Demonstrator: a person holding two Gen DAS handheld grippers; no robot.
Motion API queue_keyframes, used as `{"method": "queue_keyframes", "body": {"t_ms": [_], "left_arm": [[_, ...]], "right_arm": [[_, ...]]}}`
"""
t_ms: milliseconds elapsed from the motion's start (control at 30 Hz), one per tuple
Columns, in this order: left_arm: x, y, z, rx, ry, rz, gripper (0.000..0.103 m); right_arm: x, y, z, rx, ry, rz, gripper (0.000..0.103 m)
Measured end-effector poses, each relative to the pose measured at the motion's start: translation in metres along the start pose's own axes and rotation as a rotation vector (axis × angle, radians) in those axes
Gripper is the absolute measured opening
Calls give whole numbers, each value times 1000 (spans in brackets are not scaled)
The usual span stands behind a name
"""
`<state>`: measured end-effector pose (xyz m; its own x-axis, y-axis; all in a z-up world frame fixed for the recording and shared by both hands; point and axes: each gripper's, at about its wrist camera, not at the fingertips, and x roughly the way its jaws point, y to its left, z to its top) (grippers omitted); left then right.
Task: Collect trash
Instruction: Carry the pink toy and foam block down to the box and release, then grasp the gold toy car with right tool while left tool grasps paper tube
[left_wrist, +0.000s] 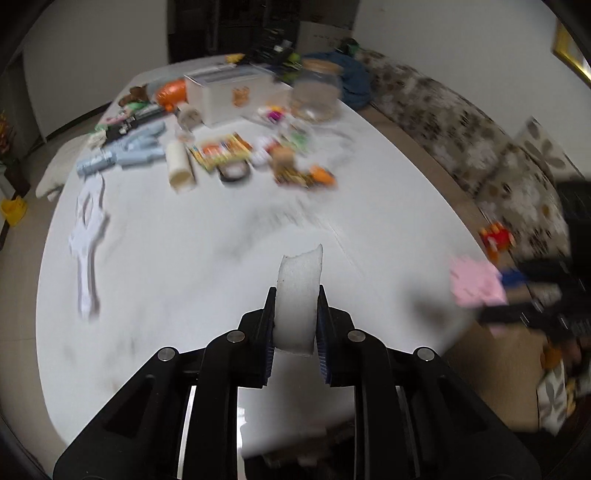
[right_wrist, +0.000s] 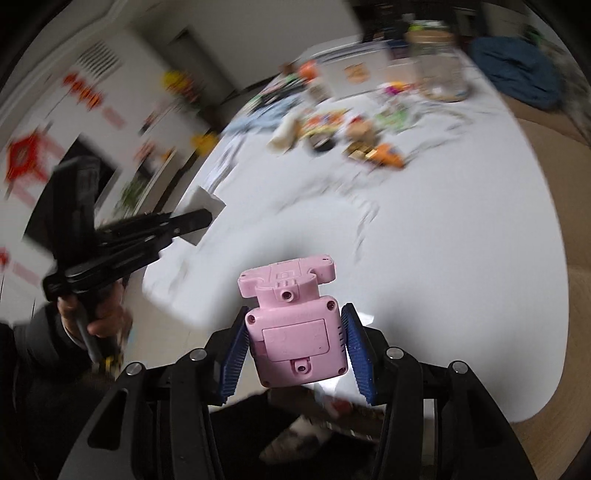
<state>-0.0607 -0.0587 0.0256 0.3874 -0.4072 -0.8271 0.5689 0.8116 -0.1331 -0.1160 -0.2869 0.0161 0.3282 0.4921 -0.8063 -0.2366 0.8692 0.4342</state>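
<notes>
The near half of the white oval table (left_wrist: 177, 258) is left bare and passable, bounded at the far end by a crowded band of clutter including a white rectangular box (left_wrist: 229, 92), a clear glass jar (left_wrist: 316, 98) and a cream cylindrical tube (left_wrist: 179, 166).

white foam scrap (left_wrist: 297, 295) upright, clamped above table; pink plastic toy (right_wrist: 295, 325) held, back showing.

A white foam scrap (left_wrist: 298, 295) sat between blue-padded black tongs (left_wrist: 295, 325), a pink toy (right_wrist: 295, 325) over the white table (right_wrist: 461, 221).
</notes>
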Motion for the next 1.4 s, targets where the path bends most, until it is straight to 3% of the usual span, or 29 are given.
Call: {"method": "queue_keyframes", "body": {"t_ms": [133, 233, 300, 333, 367, 467, 567, 633, 733, 867, 933, 1067, 1133, 1400], "left_arm": [[-3, -33, -58, 69, 105, -6, 19], [17, -49, -93, 92, 199, 4, 21], [34, -54, -110, 104, 249, 24, 39], [43, -54, -117, 102, 273, 41, 54], [50, -53, -123, 97, 289, 51, 60], [66, -41, -130, 61, 339, 75, 60], [57, -26, -125, 24, 321, 85, 60], [46, -14, -111, 0, 284, 94, 64], [31, 9, -83, -39, 200, 101, 72], [29, 37, -49, -82, 136, 115, 78], [34, 51, -37, -111, 123, 127, 78], [36, 77, -18, -173, 93, 106, 78], [37, 86, -9, -177, 78, 107, 78], [57, 114, 8, -223, 92, 78, 79]], "right_arm": [[11, 7, -37, -67, 137, 68, 49], [30, 5, -60, -102, 230, 85, 49], [50, -3, -73, -101, 286, 82, 52], [64, -11, -79, -91, 304, 78, 61], [72, -15, -81, -84, 312, 75, 64], [89, -29, -86, -58, 358, 47, 64], [72, -27, -75, -70, 316, 68, 64], [52, -20, -59, -97, 252, 65, 65], [31, -19, -4, -145, 83, -3, 75], [48, -31, 74, -193, -73, -147, 84], [70, -39, 111, -215, -99, -204, 84], [129, -56, 181, -306, 0, -348, 84], [149, -63, 205, -348, 33, -370, 81], [184, -75, 224, -402, 137, -395, 80]]}}
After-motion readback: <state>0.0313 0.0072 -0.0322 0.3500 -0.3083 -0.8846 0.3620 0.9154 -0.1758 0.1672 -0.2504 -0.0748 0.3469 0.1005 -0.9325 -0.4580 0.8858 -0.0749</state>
